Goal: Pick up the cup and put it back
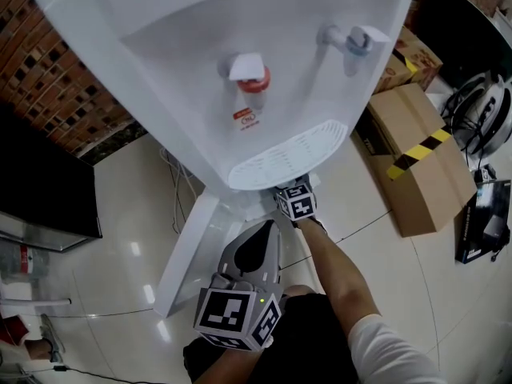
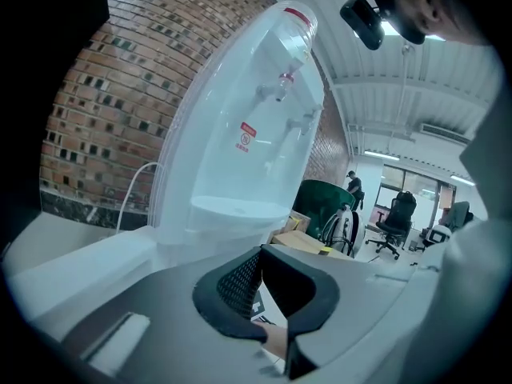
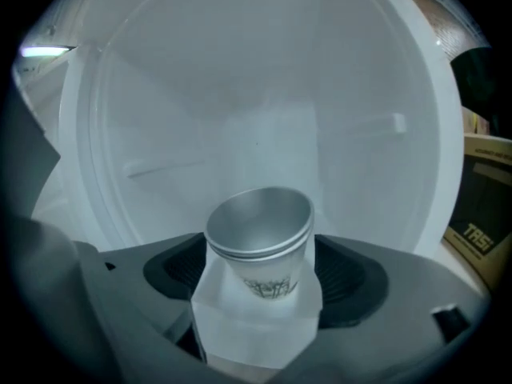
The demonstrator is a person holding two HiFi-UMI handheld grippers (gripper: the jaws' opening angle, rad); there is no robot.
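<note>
A metal-lined paper cup [image 3: 260, 238] with a dark print stands upright on a white ledge [image 3: 256, 330] inside the white water dispenser's lower recess. My right gripper [image 3: 260, 277] is open around it, one dark pad on each side and a gap at both. In the head view the cup is hidden under the drip tray [image 1: 292, 154]; only the right gripper's marker cube [image 1: 296, 202] and the forearm show. My left gripper [image 1: 268, 230] is held back near the body, shut, with nothing in it.
The dispenser [image 1: 200, 62] has a red tap [image 1: 252, 78] and a blue tap [image 1: 352, 42]. Cardboard boxes [image 1: 420, 158] stand on the tiled floor to its right, with a helmet [image 1: 480, 110] and a black box [image 1: 484, 218] beyond. A brick wall [image 1: 48, 70] is at the left.
</note>
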